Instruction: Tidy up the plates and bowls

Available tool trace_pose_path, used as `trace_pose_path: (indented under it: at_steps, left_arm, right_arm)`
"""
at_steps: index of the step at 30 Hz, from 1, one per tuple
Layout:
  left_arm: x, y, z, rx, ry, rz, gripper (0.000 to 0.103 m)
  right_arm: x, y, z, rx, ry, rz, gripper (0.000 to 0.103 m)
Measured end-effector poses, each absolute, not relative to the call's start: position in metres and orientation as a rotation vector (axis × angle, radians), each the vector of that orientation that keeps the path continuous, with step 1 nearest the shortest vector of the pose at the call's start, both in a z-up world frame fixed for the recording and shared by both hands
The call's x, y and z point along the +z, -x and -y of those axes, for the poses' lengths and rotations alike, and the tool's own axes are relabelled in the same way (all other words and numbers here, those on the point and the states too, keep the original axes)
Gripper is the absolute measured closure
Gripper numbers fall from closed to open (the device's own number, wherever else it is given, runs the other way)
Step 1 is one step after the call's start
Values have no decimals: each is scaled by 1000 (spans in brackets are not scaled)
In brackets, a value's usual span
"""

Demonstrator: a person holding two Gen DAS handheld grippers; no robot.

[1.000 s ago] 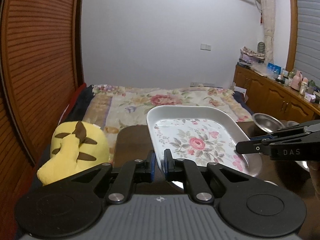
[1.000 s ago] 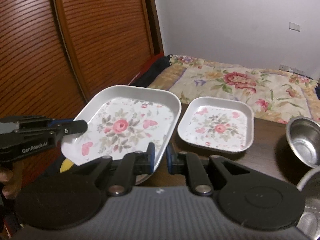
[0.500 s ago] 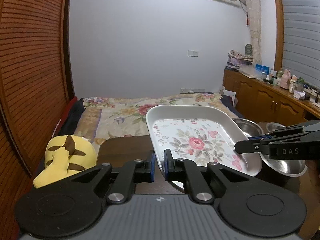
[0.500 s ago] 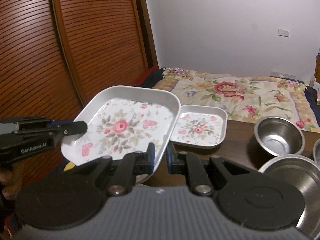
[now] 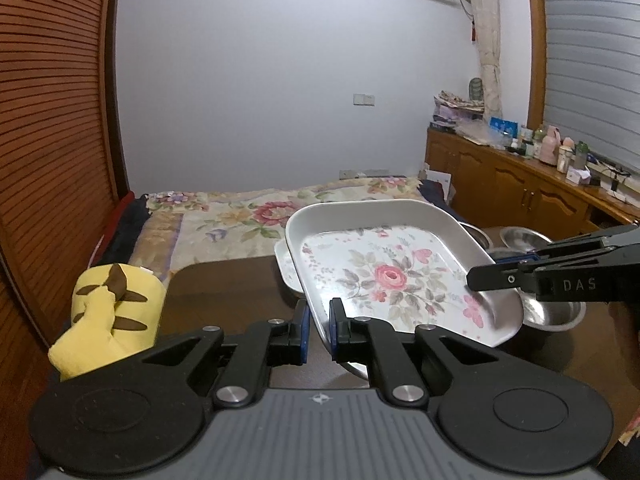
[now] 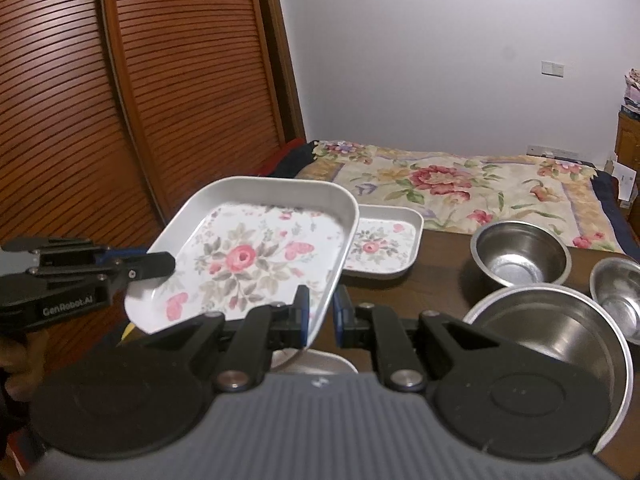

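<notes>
Large square floral plate (image 5: 384, 276) held clear of the dark wooden worktop (image 5: 232, 292) by both grippers at once, tilted. Left gripper (image 5: 318, 330): fingers pressed in on the plate's near-left rim, rim edge caught between the blue pads. Right gripper (image 6: 320, 312): fingers likewise pinching the plate's opposite rim; in the left wrist view it reaches in from the right side, its tip over the plate's right edge. In the right wrist view the left gripper comes in from the left, clamped on the plate's left corner, with part of a hand (image 6: 20, 356) behind it. Smaller floral plate (image 6: 384, 244) of the same pattern lies flat on the worktop, just beyond and partly under the raised large plate; the large plate's far edge overlaps it in both views. Steel bowls to the right on the worktop: a mid-sized bowl (image 6: 520, 254) farther back, a small bowl (image 6: 616, 292) at the right edge, a large bowl (image 6: 560, 340) nearest the right gripper, partly hidden by the gripper body. Something pale and metallic shows under the held plate by the right fingers; cannot tell what. Yellow plush toy (image 5: 112, 316) with brown stripes sits off the worktop's left side. Bed (image 6: 460, 192) with floral cover beyond the worktop.
</notes>
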State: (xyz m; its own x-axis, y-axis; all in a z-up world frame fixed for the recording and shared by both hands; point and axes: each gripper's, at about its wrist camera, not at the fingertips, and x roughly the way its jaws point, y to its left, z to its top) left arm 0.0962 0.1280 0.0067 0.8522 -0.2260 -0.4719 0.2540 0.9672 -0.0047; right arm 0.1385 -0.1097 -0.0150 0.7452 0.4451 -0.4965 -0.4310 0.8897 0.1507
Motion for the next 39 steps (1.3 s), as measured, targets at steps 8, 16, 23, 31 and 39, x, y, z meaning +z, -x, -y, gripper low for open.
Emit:
trace_pose_path:
  at_steps: [8, 16, 23, 31, 39]
  left_arm:
    - [3, -88, -124, -275, -68, -495, 92]
    - [-4, -84, -127, -279, -62, -506, 92]
    - [-16, -78, -129, -274, -59, -531, 92]
    - [-30, -72, -128, -280, -41, -559, 92]
    - [-52, -65, -123, -282, -35, -601, 92]
  right_arm:
    - [-21, -126, 121, 479, -33, -547, 89]
    - [-30, -116, 125, 489, -31, -554, 89]
    - [-43, -110, 124, 503, -31, -562, 89]
    - [-54, -106, 123, 502, -38, -582, 89]
    - [-70, -101, 123, 497, -23, -615, 89]
